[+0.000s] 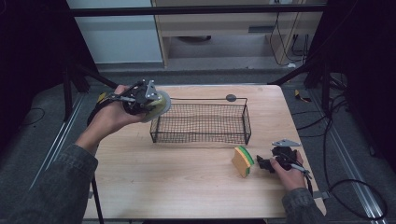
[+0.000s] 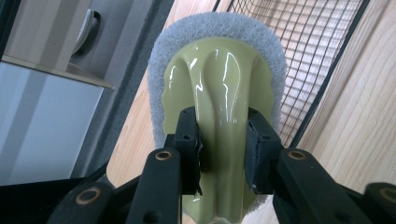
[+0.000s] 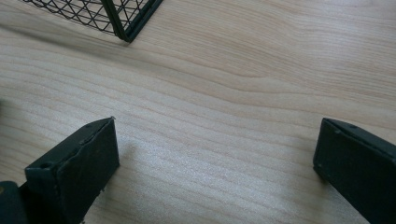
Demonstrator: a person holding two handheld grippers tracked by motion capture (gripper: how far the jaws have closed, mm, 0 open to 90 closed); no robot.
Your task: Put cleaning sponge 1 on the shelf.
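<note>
A dish scrubber point(image 2: 219, 84) with a glossy pale green handle and a grey-white pad is clamped by its handle in my left gripper point(image 2: 223, 149), which is shut on it. From above, the scrubber point(image 1: 160, 105) hangs in the air in my left gripper point(image 1: 150, 101), just outside the left end of a black wire basket point(image 1: 201, 122). My right gripper point(image 1: 262, 163) rests low on the table by the right edge, open, its jaws pointing at a yellow and green sponge point(image 1: 243, 161) standing on its edge. Nothing lies between the right gripper's point(image 3: 217, 154) jaws but bare wood.
The wooden table point(image 1: 187, 186) has bare room in front of the basket. A small dark round disc point(image 1: 230, 97) lies behind the basket's far rim. A basket corner point(image 3: 116, 18) shows at the top left of the right gripper view. Dark floor and cables surround the table.
</note>
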